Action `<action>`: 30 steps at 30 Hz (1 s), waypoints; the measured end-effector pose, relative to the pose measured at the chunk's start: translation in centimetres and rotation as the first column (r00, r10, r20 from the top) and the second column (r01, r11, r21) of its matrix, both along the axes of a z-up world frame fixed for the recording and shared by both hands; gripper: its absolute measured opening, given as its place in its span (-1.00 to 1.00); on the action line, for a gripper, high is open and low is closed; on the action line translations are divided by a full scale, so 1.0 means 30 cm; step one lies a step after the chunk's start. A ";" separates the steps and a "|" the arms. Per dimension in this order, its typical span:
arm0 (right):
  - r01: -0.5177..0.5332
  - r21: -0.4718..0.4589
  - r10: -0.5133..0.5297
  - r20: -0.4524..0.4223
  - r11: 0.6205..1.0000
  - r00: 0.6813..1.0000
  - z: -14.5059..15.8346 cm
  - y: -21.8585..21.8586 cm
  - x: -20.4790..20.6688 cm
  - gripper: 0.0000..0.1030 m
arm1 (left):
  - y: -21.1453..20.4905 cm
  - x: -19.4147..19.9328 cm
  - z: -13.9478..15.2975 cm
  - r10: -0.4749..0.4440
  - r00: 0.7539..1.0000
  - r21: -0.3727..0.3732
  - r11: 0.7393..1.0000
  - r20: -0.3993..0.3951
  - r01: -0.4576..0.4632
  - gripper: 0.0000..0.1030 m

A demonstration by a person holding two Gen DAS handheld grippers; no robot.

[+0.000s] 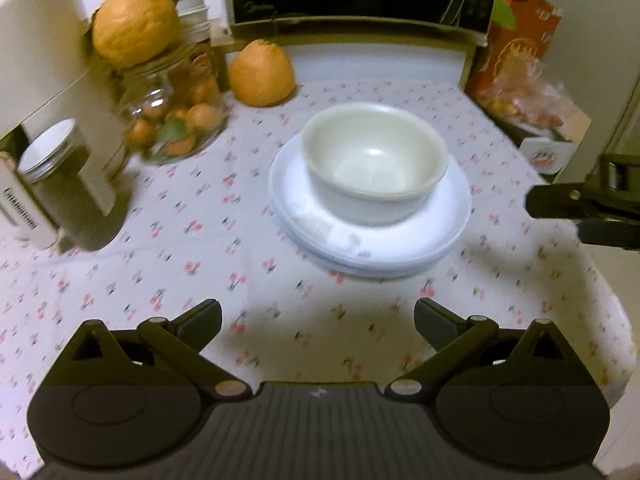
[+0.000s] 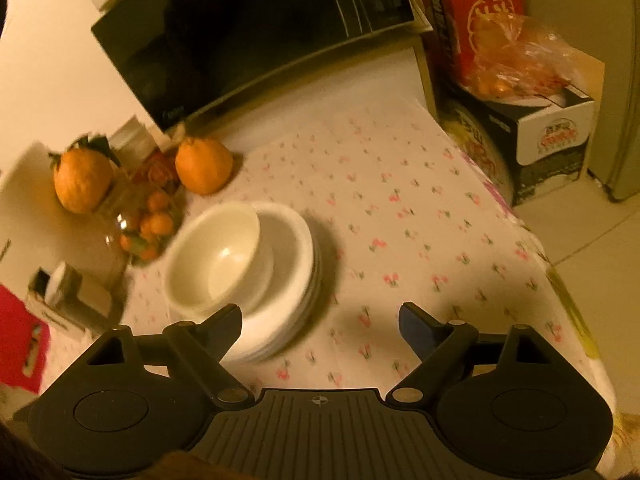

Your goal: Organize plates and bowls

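With the cream bowl point(image 1: 376, 164) seated on the stacked white plates point(image 1: 368, 240) mid-tablecloth and both the left gripper point(image 1: 318, 320) and right gripper point(image 2: 320, 326) spread empty, the stack could be toppled by a careless sweep.

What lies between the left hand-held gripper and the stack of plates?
Only bare cherry-print tablecloth lies between the left hand-held gripper and the stack of plates, as the left wrist view shows.
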State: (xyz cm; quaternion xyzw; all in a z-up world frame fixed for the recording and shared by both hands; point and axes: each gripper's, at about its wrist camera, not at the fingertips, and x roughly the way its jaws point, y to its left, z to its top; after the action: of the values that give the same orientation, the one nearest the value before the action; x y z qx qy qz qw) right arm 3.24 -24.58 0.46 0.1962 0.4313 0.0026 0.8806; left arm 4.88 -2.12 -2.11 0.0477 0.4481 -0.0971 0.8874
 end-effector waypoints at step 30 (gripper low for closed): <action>-0.077 -0.203 0.078 0.000 0.976 0.997 0.010 0.142 -0.098 0.90 | 0.022 -0.105 0.051 0.167 0.986 -0.013 0.986 0.012 -0.167 1.00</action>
State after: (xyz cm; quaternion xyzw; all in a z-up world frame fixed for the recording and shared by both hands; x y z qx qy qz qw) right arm 0.30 -20.31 0.75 0.0883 0.4333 -0.0064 0.8969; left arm 1.74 -1.47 -0.59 0.0051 0.4440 -0.0248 0.8957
